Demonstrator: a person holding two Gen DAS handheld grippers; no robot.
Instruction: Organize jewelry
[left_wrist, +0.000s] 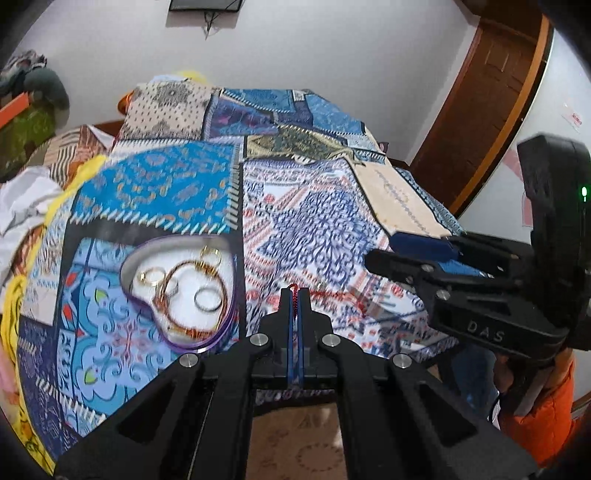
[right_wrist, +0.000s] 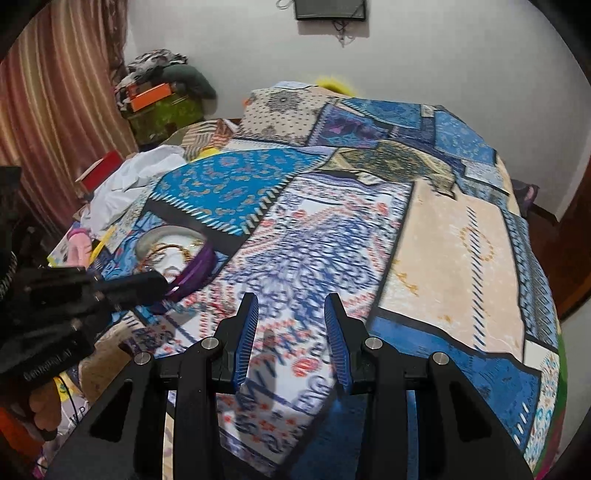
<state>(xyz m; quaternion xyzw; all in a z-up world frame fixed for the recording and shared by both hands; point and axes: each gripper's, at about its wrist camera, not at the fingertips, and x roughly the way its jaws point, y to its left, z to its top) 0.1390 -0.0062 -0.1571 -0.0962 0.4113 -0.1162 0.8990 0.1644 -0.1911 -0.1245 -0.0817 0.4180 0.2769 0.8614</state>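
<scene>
Jewelry lies gathered in a heart-shaped tray with a purple rim, which sits on a patchwork bedspread just ahead and to the left of the left hand-held gripper. Several gold rings, a silver ring and a thin gold bangle rest inside the tray, some overlapping. The left hand-held gripper is fully closed, its blue pads pinching a red cord whose loose end trails to its right across the bedspread; motion blur hides what, if anything, hangs on that trailing part. The right hand-held gripper stands partly open with nothing between its pads, held over bare bedspread to the right of its partner and well clear of the tray.

Judging by how things lie, most pieces are already collected. The red cord looks like the item in hand, and the likely remaining step is to carry it leftward over the tray and let it go. No other loose jewelry shows clearly on the bedspread, though blur and clutter at the far left edge leave that uncertain.
</scene>
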